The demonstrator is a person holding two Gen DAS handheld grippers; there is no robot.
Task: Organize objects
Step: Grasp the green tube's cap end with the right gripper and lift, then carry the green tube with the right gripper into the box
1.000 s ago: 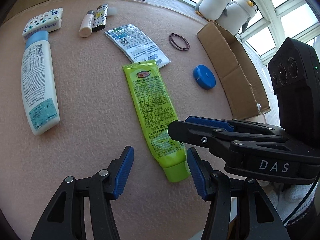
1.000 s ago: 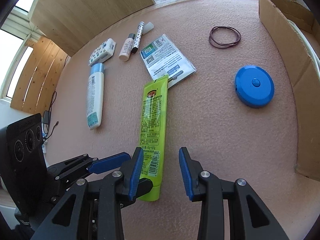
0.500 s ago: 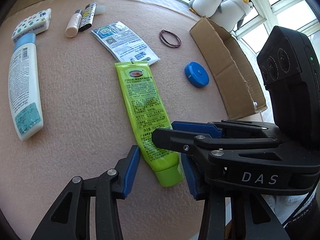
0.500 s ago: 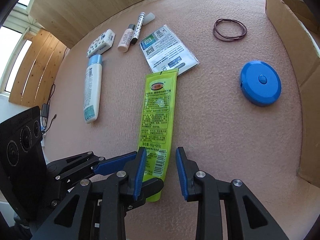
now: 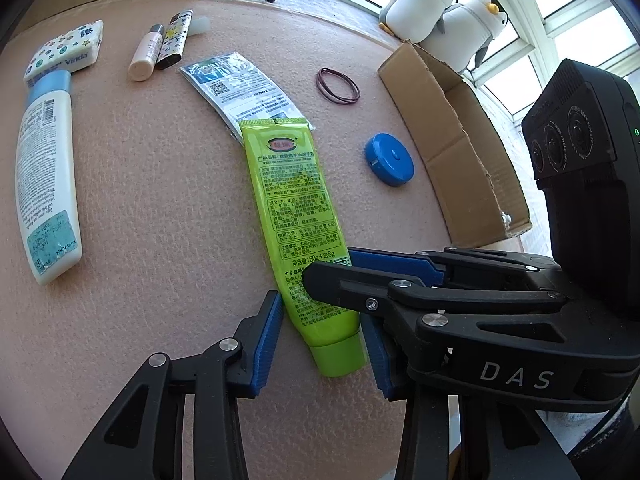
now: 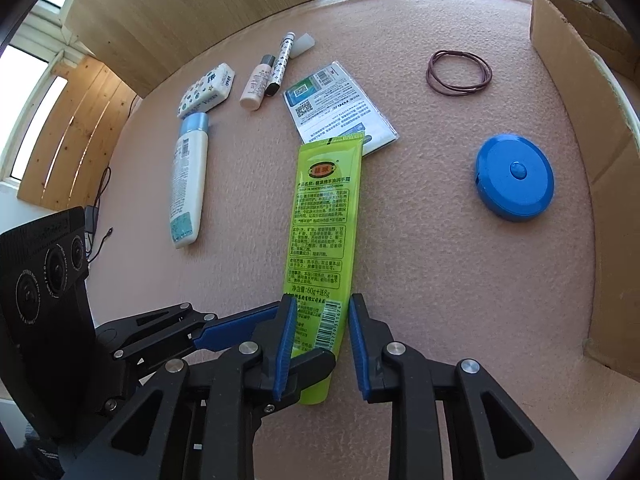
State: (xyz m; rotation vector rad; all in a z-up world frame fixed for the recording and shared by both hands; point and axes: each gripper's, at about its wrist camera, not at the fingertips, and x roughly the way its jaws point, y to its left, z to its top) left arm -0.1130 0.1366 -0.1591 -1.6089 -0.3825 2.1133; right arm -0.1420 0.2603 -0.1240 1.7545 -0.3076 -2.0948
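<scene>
On the pink mat (image 6: 440, 272): one green hand cream tube (image 6: 324, 216), one white lotion bottle with a blue cap (image 6: 189, 176), one Vinda tissue pack (image 6: 206, 90), one small beige cosmetic bottle (image 6: 256, 88), one patterned marker (image 6: 281, 62) with one loose cap (image 6: 303, 45) beside it, one printed sachet (image 6: 340, 108), one blue round tape measure (image 6: 515, 178), two dark hair ties (image 6: 458, 73) lying overlapped, one open cardboard box (image 5: 456, 148). Behind the box, two plush penguins (image 5: 444, 16). Two grippers, each with two blue-padded fingers

tissue pack (image 5: 64, 53) reads "vinda", tongs (image 5: 516, 376) perhaps "das".
</scene>
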